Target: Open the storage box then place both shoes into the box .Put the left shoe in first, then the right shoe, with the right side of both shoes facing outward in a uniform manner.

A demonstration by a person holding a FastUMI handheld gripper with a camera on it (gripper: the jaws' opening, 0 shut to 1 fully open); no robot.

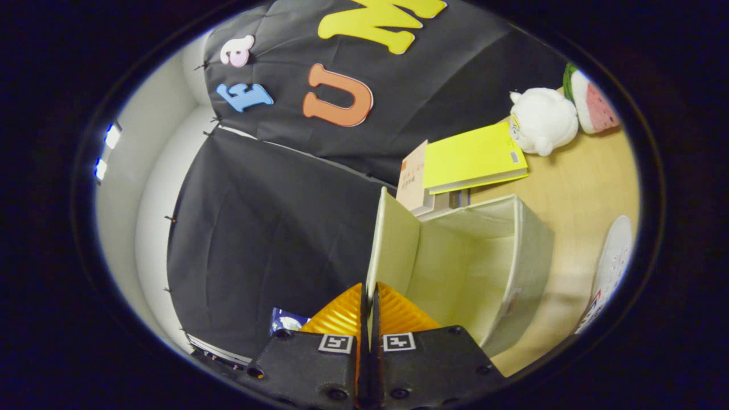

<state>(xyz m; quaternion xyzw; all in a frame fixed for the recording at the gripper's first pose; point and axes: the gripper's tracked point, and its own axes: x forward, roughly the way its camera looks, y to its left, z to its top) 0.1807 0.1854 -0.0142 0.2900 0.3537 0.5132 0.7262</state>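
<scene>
The gripper (369,310) has its two fingers pressed almost together, pinching the thin edge of the lid (392,242) of the storage box (484,267), and the lid stands swung open. The box is pale fabric, open and hollow inside, and it sits on a wooden table (586,188). Beyond the box lie a yellow book (472,156) on a stack of books, then a white plush toy (541,121) and a watermelon toy (592,102); a white shoe (612,267) lies beside the box.

The gripper (369,307) pinches the lid (393,242) of the box (512,267) on the desk (575,188); books (472,156) and a plush (544,121) lie beyond.
</scene>
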